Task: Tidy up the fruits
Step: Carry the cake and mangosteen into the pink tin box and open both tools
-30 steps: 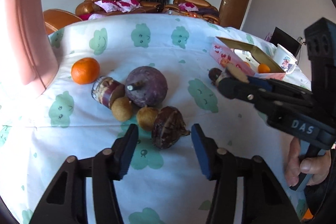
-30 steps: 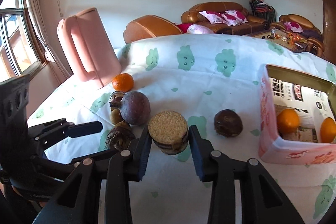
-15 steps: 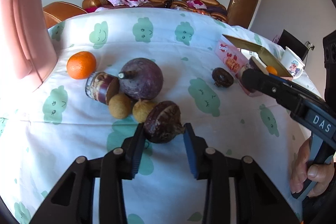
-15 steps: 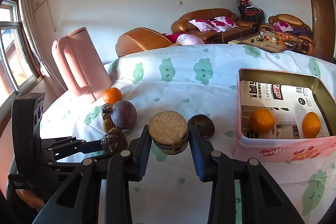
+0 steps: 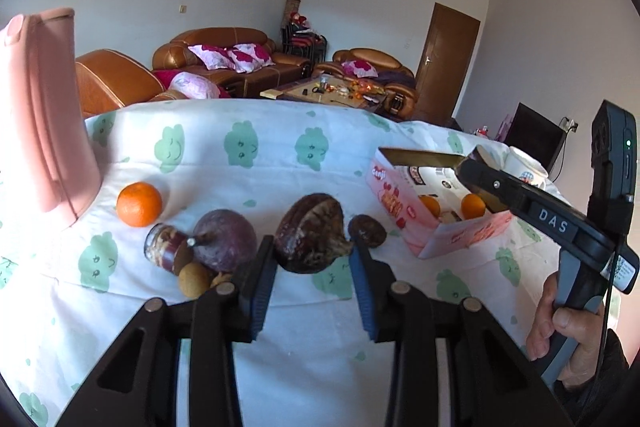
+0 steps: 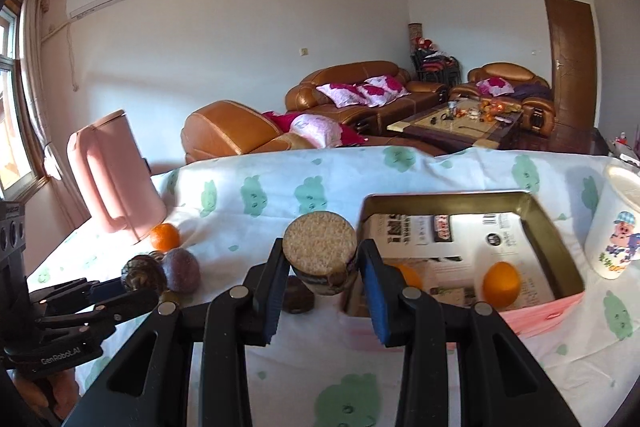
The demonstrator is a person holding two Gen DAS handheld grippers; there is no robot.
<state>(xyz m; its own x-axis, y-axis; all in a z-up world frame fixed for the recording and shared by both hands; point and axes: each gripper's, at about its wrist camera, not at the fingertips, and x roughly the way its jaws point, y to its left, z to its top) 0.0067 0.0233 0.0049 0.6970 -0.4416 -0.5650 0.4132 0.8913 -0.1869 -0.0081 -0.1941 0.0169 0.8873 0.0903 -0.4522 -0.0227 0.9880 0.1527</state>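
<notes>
Pink plastic, a tall jug (image 5: 38, 115), stood at the far left of the clouded tablecloth (image 5: 256, 151), with a loose orange (image 5: 139, 204) just beside its base. Next came a small cluster: a little jar (image 5: 163, 249) lying on its side, touching a round purple fruit (image 5: 225, 245), and a tan longan (image 5: 194, 280) in front of them.

The left gripper (image 5: 314, 259) was closed on a dark, cracked-shelled fruit (image 5: 310, 239), its blue pads (image 5: 262, 283) pressing both flanks; the fruit appeared lifted clear of the cloth, though that was hard to confirm. A smaller dark brown fruit (image 5: 366, 231) lay on the cloth just to the right of it, between the held fruit and the pink box (image 5: 400, 207).

Further right, in the right wrist view, the right gripper (image 6: 322, 263) was clamped on a short cylinder with a grainy tan top (image 6: 319, 249), held near the box's near-left corner, with the small brown fruit partly hidden below it. The box (image 6: 552, 311) stood open, and two oranges lay inside: one (image 6: 408, 277) half hidden behind a finger, the other (image 6: 501, 284) toward the near right wall. A white cartoon mug (image 6: 618, 223) stood beside the box at the far right. A hand (image 5: 568, 327) gripped the right tool's handle.
</notes>
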